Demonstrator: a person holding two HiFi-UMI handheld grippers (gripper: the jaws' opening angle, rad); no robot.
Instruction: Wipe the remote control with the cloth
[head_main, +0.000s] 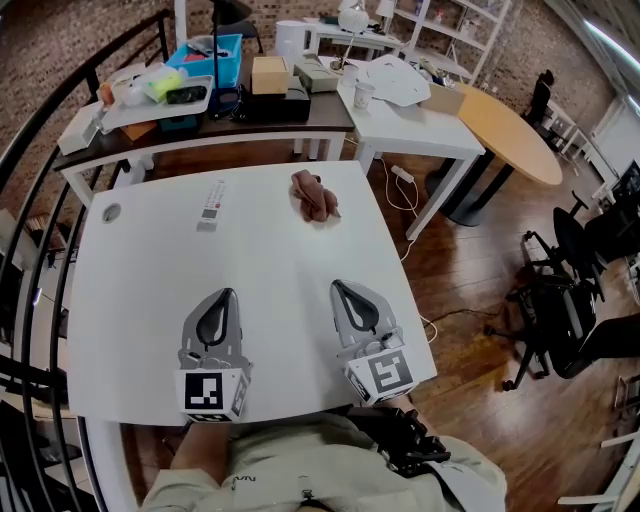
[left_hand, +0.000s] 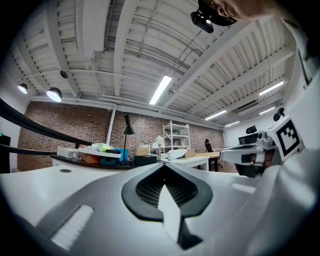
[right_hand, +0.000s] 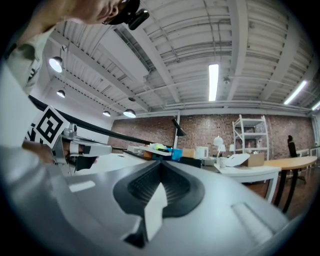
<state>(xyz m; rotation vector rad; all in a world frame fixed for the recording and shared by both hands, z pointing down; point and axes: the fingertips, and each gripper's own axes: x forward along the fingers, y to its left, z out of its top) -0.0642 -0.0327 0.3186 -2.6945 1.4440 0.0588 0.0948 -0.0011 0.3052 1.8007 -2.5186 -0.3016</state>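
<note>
So the biggest thing here is the white table (head_main: 140, 330), and both tools are parked at its near edge. Behind it is a dark side table (head_main: 300, 112) piled with clutter. There's a blue bin (head_main: 222, 60) on it with some dark stuff inside that I can't really make out. In front of the bin sits a white tray (head_main: 135, 112) holding a yellow-green thing (head_main: 160, 85) and a black item (head_main: 186, 96). A cardboard box (head_main: 270, 73) stands just to the right of the bin.

The left gripper (head_main: 228, 293) and the right gripper (head_main: 337, 285) lie side by side, both pointing away from the person. Each has its jaws pressed tight together with nothing between them.

The cloth (head_main: 315, 195) is a crumpled brownish-pink wad on the far side of the table, a bit right of centre.

The remote control (head_main: 211, 203) lies flat to the left of the cloth, clearly apart from it, and well ahead of both grippers. It's slim and pale grey-white, lying lengthways away from the person. It has rows of little buttons and a speck of red.
</note>
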